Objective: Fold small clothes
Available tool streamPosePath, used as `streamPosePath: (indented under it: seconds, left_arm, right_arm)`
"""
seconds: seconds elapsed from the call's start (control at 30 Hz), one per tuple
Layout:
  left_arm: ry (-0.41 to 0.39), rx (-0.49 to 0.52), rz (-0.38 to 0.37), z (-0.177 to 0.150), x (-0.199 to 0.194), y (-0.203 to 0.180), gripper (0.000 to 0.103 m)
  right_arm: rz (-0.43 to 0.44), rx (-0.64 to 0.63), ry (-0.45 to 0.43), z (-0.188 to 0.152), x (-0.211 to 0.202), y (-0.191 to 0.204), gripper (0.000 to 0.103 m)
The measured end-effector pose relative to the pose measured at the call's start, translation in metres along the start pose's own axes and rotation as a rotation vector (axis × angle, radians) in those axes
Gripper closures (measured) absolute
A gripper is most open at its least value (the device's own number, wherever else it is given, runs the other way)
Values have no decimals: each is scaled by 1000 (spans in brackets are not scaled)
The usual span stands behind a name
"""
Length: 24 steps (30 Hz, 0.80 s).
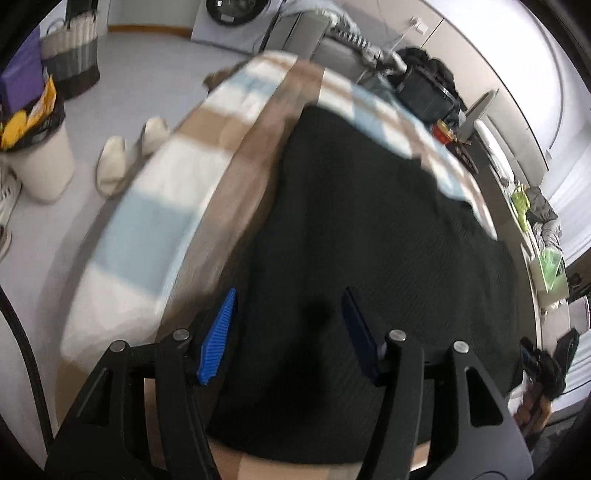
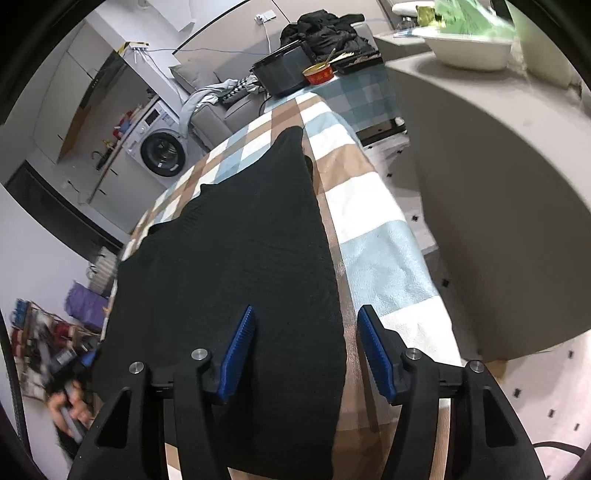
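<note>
A black knit garment (image 1: 369,221) lies spread flat on a table with a checked cloth of blue, white and brown (image 1: 155,206). My left gripper (image 1: 290,295) hovers open over the garment's near part, its blue pads apart and nothing pinched between them. In the right wrist view the same garment (image 2: 240,258) tapers toward the far end of the table (image 2: 384,258). My right gripper (image 2: 306,310) is open, and the garment's right edge runs between its jaws without being pressed. Each wrist view shows the other gripper at its border, held by a hand (image 2: 66,406).
Pale slippers (image 1: 125,155), a white bin (image 1: 44,162) and a striped basket (image 1: 70,55) stand on the floor to the left. A black pot (image 2: 280,74), a red bowl (image 2: 318,74) and dark clothes (image 2: 325,29) crowd the table's far end. A washing machine (image 2: 159,147) stands beyond.
</note>
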<state>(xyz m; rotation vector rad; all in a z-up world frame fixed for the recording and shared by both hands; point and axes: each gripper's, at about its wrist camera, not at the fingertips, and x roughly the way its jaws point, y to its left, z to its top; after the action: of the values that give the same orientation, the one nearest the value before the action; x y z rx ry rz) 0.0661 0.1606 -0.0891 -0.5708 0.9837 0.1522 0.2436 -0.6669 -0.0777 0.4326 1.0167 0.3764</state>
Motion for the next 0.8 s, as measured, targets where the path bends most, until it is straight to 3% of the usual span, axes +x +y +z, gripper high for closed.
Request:
streamPosePath:
  seconds: [0.2, 0.4, 0.5, 0.57, 0.63, 0.7, 0.8]
  left_arm:
    - [-56, -36, -125, -21, -21, 9, 48]
    - [-48, 1, -123, -18, -30, -2, 48]
    - [-56, 17, -133, -16, -32, -9, 49]
    - [-75, 19, -149, -15, -34, -10, 54]
    - [-88, 16, -173, -13, -34, -9, 73]
    - [-94, 16, -194, -11, -35, -9, 82]
    - [-85, 14, -220, -8, -33, -9, 82]
  right_arm:
    - [131, 88, -12, 18, 14, -16, 50]
    - [247, 100, -23, 42, 22, -9, 51]
    - [262, 56, -24, 43, 20, 3, 51]
    - [268, 14, -26, 42, 18, 9, 51]
    - [265, -8, -24, 42, 18, 12, 55]
    - [272, -22, -21, 44, 17, 13, 58]
    - [290, -36, -24, 49, 15, 14, 63]
